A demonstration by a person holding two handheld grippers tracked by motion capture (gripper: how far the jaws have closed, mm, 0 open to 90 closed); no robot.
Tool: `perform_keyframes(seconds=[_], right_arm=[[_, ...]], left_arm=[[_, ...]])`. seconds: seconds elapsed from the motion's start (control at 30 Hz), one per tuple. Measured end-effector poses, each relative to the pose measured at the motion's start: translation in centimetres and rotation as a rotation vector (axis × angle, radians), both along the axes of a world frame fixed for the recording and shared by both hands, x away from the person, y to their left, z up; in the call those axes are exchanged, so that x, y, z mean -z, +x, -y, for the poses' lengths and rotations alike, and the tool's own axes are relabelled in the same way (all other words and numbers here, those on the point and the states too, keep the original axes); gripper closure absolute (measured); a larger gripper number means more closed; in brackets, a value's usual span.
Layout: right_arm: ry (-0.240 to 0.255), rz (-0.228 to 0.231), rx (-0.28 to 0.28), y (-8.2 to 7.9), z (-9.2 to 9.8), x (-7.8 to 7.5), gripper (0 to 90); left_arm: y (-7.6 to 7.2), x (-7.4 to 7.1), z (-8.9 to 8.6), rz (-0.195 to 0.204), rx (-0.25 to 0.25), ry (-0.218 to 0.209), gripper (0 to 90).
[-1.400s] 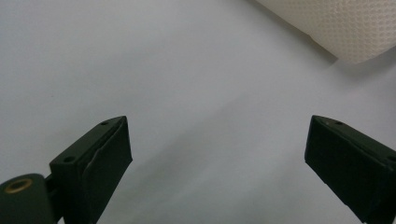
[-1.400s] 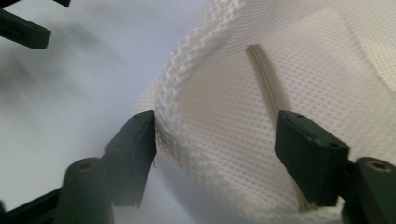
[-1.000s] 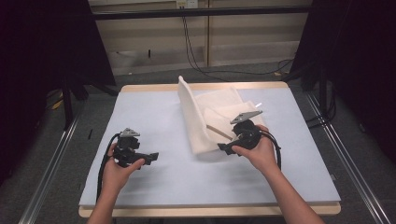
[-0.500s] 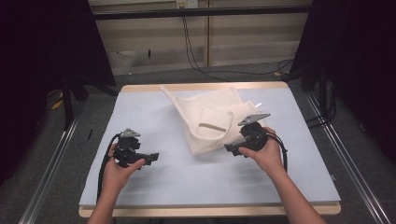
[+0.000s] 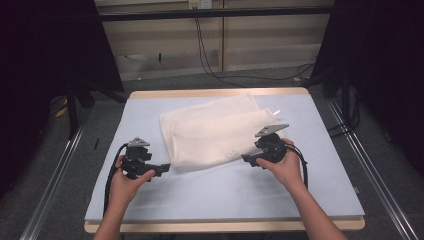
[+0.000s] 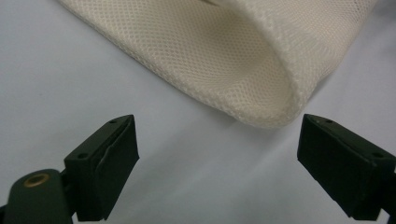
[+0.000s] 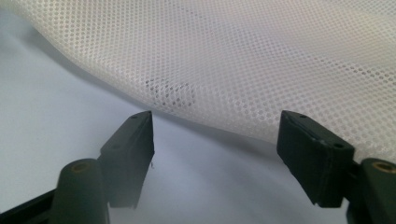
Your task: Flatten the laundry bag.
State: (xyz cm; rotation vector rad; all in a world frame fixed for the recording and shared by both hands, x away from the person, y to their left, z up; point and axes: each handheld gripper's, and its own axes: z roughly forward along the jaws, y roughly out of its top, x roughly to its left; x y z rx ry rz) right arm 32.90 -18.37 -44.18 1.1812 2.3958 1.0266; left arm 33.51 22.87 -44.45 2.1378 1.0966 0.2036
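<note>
Currently the folded mesh cloth point(image 5: 216, 131) lies flat at the centre of the high view on the pale blue surface point(image 5: 300, 190), its long axis running from the lower left of the frame up toward the upper right. The left gripper point(image 5: 161, 170) sits at the cloth's lower-left corner; in the left gripper view the rounded fold point(image 6: 261, 88) lies just ahead of the jaws, toward the upper right of the frame, with bare surface between the jaws. These jaws stand open and have just been closing slightly. The right gripper point(image 5: 246, 160) sits at the cloth's lower-right edge; in the right gripper view the mesh edge point(image 7: 224, 126) runs just ahead of the open jaws, not between them. These jaws have just been closing, gripping nothing. Both grippers appear equally near; either needs a short advance to take the edge.
</note>
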Motion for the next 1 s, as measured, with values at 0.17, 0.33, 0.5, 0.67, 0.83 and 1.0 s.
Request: perform_keyframes(seconds=[0.17,0.33,0.5,0.67,0.83,1.0], right_arm=[[-0.002,0.003,0.017,-0.1,0.1,0.3,41.3],[0.000,0.013,0.025,-0.2,0.1,0.5,53.4],[-0.006,0.002,0.010,-0.2,-0.6,0.6,60.4],[-0.015,0.011,-0.003,-0.2,-1.0,0.8,67.8],[-0.026,0.001,-0.012,-0.1,-1.2,1.1,73.1],[-0.024,-0.001,-0.008,0.0,-1.3,1.4,76.0]], left_arm=[[0.1,0.2,0.3,-0.001,0.006,-0.016,14.0],[0.1,-0.1,0.6,-0.007,0.008,-0.050,17.0],[0.1,-0.4,1.2,-0.010,0.050,-0.071,22.5],[0.3,-0.7,1.7,0.003,0.049,-0.103,27.5],[0.7,-0.9,2.3,0.005,0.044,-0.100,31.0],[1.4,-0.6,2.7,0.001,0.047,-0.133,32.2]])
